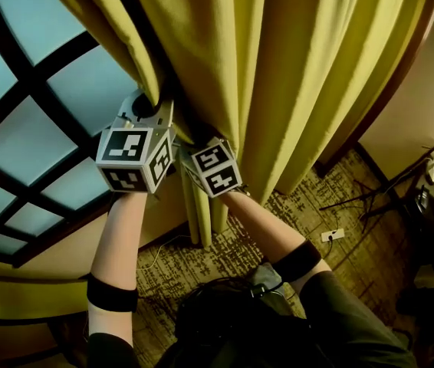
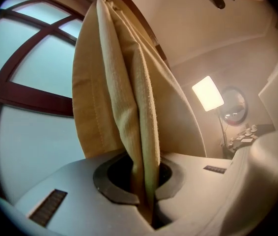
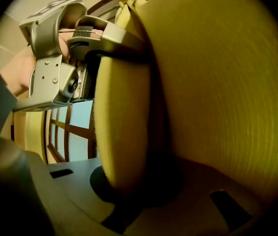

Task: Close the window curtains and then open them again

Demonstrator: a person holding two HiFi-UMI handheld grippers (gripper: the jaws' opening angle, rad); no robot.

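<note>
Curtain [image 1: 278, 83]: folds are pinched by left gripper [image 1: 149, 104] and, at its 4 o'clock, right gripper [image 1: 202, 140], both clamped shut, presumably for drawing across window [image 1: 33, 129].

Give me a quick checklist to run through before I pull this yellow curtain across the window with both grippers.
1. Is the left hand-held gripper shut on a fold of the curtain: ok.
2. Is the right hand-held gripper shut on the curtain: ok.
3. Do both grips sit close together on the same curtain: ok.
4. Is the window uncovered beside the curtain: ok.
5. Does the rail run free: cannot tell, not in view.
</note>
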